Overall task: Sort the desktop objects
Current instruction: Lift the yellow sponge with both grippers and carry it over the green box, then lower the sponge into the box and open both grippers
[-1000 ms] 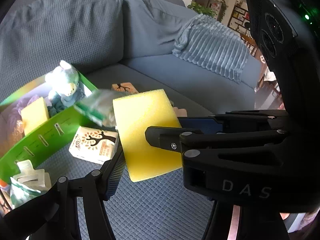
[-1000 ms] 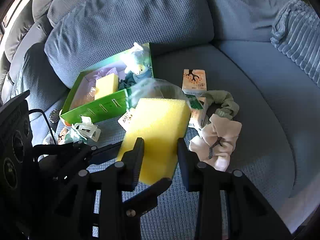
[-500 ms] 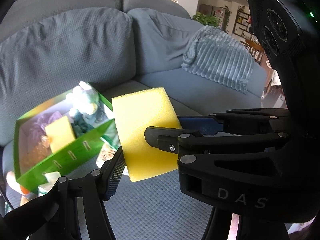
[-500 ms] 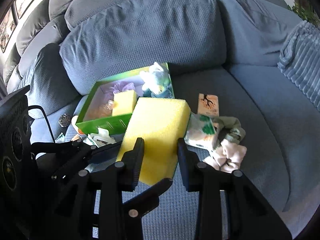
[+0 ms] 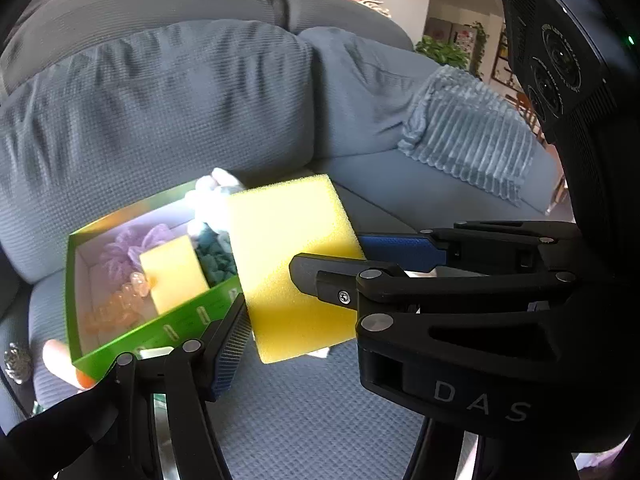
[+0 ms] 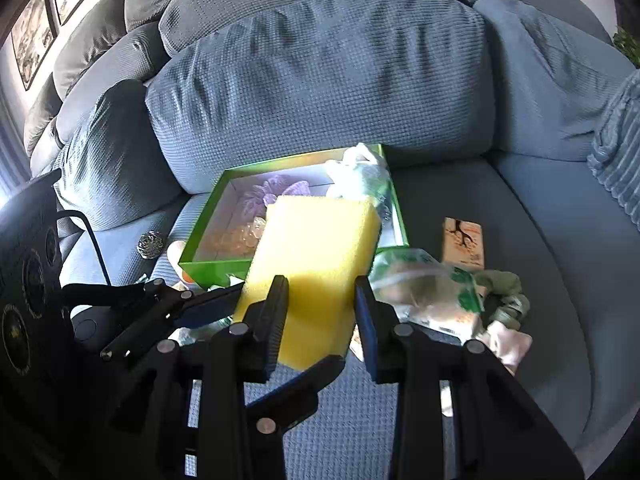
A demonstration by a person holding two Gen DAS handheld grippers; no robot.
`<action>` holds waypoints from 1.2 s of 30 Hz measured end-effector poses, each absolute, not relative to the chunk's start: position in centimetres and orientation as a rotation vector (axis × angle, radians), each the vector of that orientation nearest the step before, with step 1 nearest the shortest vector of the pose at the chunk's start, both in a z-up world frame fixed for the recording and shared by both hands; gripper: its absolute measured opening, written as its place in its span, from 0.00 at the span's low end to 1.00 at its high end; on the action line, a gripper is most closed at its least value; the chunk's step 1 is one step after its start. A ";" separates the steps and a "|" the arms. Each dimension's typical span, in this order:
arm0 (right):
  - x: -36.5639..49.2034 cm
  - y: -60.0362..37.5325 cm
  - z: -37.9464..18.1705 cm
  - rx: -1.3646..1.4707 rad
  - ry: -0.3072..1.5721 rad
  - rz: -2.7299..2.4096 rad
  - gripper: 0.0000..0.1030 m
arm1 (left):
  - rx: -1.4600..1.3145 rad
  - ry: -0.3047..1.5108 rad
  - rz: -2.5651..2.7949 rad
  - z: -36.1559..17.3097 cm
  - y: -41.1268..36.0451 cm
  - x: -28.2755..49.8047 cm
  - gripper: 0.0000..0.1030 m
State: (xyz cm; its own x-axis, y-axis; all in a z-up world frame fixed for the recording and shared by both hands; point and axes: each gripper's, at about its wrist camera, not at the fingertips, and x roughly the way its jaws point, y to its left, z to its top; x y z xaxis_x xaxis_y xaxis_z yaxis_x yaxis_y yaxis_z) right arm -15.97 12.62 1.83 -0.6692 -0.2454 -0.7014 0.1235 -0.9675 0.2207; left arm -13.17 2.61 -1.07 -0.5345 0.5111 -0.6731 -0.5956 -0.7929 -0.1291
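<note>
A big yellow sponge (image 5: 292,268) (image 6: 316,264) is held in the air above the sofa seat, gripped by both grippers at once. My left gripper (image 5: 316,292) is shut on its two side edges; my right gripper (image 6: 322,300) is shut on its faces. An open green box (image 5: 132,336) (image 6: 208,268) sits just beyond the sponge and holds a smaller yellow sponge (image 5: 174,276), a purple scrunchie (image 5: 124,246), orange beads (image 5: 116,308), a dark teal item (image 5: 216,256) and a white plush toy (image 6: 360,176). The sponge hides part of the box.
On the seat right of the box lie a green-white plastic bag (image 6: 424,284), a small tree-print carton (image 6: 462,242), a green scrunchie (image 6: 504,292) and a white scrunchie (image 6: 508,344). A metal ball (image 6: 150,244) lies left of the box. A ribbed blue blanket (image 5: 468,140) lies at the right.
Both grippers have lifted the sponge and carried it toward the green box; the box now sits closer behind it, and the loose items on the seat have dropped lower in view.
</note>
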 end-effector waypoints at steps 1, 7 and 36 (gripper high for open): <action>-16.2 12.4 1.9 1.159 -0.226 -2.685 0.32 | -0.958 0.153 2.307 -1.0 2.4 -13.3 0.64; -17.7 11.3 2.3 1.136 -0.212 -2.662 0.32 | -0.959 0.151 2.340 -0.6 1.3 -14.4 0.64; -27.5 7.3 2.0 1.117 -0.190 -2.562 0.32 | -1.029 0.099 2.434 -0.9 -2.7 -23.5 0.64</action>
